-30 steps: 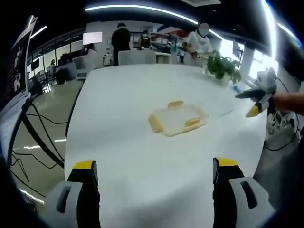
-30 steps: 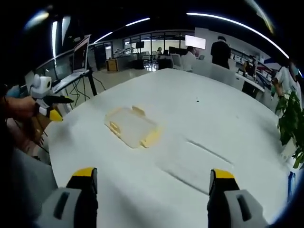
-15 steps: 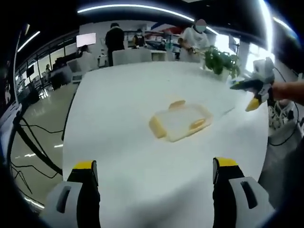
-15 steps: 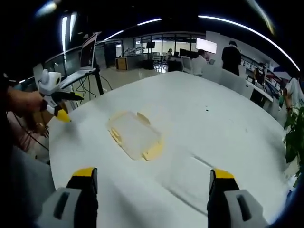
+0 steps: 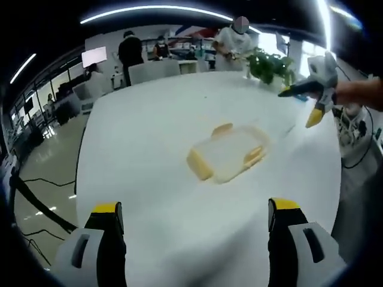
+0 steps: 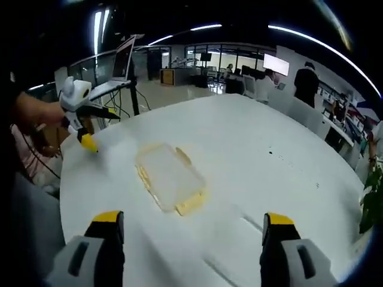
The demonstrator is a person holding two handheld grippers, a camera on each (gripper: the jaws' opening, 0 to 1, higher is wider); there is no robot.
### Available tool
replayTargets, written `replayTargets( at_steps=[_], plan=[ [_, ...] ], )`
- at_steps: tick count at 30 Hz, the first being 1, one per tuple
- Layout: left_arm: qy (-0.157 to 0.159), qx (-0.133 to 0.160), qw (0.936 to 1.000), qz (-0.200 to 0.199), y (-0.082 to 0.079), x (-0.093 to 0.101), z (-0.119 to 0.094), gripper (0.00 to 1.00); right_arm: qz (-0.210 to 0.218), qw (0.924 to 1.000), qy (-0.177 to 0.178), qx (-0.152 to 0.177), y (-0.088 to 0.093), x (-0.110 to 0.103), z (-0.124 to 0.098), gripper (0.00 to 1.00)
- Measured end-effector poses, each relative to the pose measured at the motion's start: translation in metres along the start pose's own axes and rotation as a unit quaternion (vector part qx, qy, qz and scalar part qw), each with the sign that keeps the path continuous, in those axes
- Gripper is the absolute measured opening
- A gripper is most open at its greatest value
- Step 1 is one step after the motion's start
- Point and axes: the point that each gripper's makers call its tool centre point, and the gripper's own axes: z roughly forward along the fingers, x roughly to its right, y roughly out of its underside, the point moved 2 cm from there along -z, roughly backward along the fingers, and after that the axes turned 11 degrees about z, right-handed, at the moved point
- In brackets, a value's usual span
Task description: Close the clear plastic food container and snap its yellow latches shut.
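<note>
Left tool (image 5: 194, 218) wide open, empty, container (image 5: 228, 153) ahead

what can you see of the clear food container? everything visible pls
The clear food container is a shallow rectangular box of see-through plastic with yellow latches on its sides. It lies flat on the white table, near the middle, lid apparently on. Nothing touches it: both sets of tongs are open and well short of it. Whether the latches are snapped can't be told.

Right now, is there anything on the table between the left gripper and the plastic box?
No. In the left gripper view, only bare white table lies between the left gripper and the clear plastic box. The gripper's jaws stand open, well short of the box.
</note>
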Motion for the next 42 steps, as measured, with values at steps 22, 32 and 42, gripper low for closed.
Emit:
replayTargets(
  at_steps=[22,32,42],
  plan=[
    [0.125,-0.029,0.9797,0.155,-0.009,0.002,0.040,0.97,-0.123,0.9869,-0.092,-0.048,-0.004,0.006,0.022,0.78],
    [0.173,-0.021,0.9625,0.208,-0.020,-0.011,0.045,0.86,-0.160,0.9779,-0.123,-0.056,-0.012,0.007,0.029,0.79],
    [0.220,-0.012,0.9336,0.283,-0.024,-0.004,0.063,0.81,-0.207,0.9670,-0.136,-0.058,-0.015,0.003,0.041,0.64]
  ],
)
